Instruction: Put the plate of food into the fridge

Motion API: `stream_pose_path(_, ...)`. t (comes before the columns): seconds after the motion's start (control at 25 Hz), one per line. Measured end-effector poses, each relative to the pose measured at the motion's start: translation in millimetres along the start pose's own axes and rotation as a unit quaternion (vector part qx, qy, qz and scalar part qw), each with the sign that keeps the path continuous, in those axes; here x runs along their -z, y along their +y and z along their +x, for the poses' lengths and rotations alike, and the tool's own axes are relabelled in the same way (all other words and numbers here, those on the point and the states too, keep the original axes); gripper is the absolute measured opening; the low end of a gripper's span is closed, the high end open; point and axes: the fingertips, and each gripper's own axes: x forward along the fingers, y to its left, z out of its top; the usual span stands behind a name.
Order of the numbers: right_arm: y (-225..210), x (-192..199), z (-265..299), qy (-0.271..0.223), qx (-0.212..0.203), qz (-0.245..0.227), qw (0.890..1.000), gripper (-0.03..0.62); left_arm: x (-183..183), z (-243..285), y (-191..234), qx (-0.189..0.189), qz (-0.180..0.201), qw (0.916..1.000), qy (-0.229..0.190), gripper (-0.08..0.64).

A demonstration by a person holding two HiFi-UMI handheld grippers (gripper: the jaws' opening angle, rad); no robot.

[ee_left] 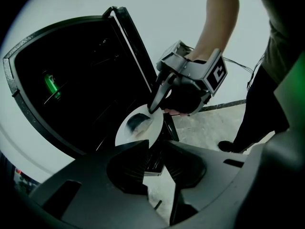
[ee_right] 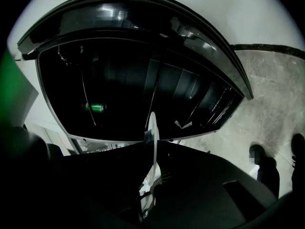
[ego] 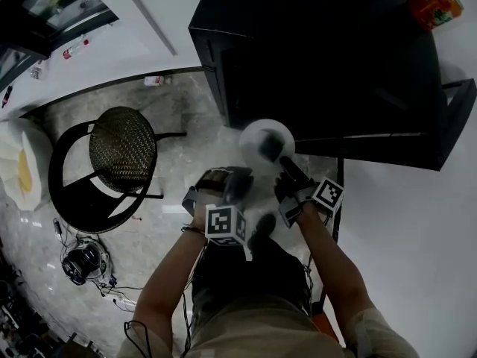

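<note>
Currently: plate held at the open fridge

1. Right gripper [ee_right: 152, 144]: the fingers are closed on the rim of the white plate [ego: 258, 133]. In the right gripper view the plate shows edge-on, clamped between the two fingers. In the left gripper view the same fingers pinch the rim on the side nearest the person's gloved hand [ee_left: 187, 99].

2. Left gripper [ee_left: 153, 149]: the fingers stand slightly apart with nothing between them. This gripper is just beside the plate, on the person's left, and does not touch it.

3. Plate and load: a dark portion of food [ego: 270, 146] lies on the plate. The plate is carried in the air, over the marble floor [ego: 186, 118], at the lower front edge of the black fridge [ego: 313, 58]. Whether its far rim has passed into the compartment cannot be told.

4. Fridge: the compartment is open and dark inside. A green can [ee_left: 51, 85] sits on an inner shelf.

5. Surroundings: a wicker-seat chair [ego: 123, 149] stands on the floor to the person's left, well apart from the fridge.
</note>
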Motion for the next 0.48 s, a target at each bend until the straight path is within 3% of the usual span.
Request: stream_pose_path(0.48, -20.6, -12.5, 13.2, -0.004, -0.001, -0.006, 1.0, 0.028, -4.9, 26.2, 1.0, -0.003, -0.005, 0.9999, -0.013, 0.083)
